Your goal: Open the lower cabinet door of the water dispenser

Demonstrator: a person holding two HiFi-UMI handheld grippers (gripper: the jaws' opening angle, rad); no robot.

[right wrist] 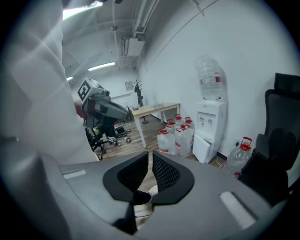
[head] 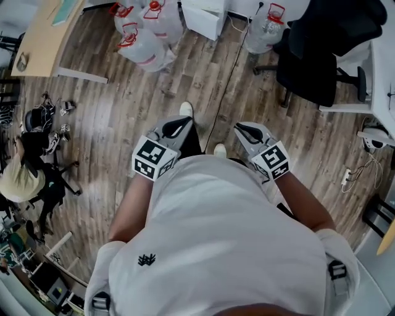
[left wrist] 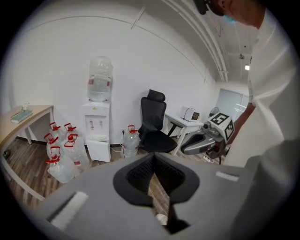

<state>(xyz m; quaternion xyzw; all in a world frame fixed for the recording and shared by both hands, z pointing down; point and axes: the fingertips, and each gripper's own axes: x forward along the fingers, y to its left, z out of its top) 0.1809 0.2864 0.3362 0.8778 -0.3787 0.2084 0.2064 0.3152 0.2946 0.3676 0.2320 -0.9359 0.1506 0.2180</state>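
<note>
The white water dispenser (left wrist: 98, 123) with a clear bottle on top stands against the far wall, its lower cabinet door (left wrist: 100, 150) down near the floor. It also shows in the right gripper view as the dispenser (right wrist: 210, 119) with the door (right wrist: 202, 148); I cannot tell whether that door is flush. In the head view only the dispenser's base (head: 204, 15) shows at the top edge. My left gripper (head: 176, 127) and right gripper (head: 248, 131) are held close to my body, far from the dispenser, both shut on nothing. The left gripper (left wrist: 153, 157) and right gripper (right wrist: 150, 157) show pads almost touching.
Several red-capped water jugs (head: 147, 32) stand on the wooden floor left of the dispenser, one more jug (head: 265, 29) to its right. A black office chair (head: 321, 52) is at right, a wooden desk (head: 46, 34) at left. A cable (head: 227, 74) crosses the floor. A seated person (head: 24, 176) is at far left.
</note>
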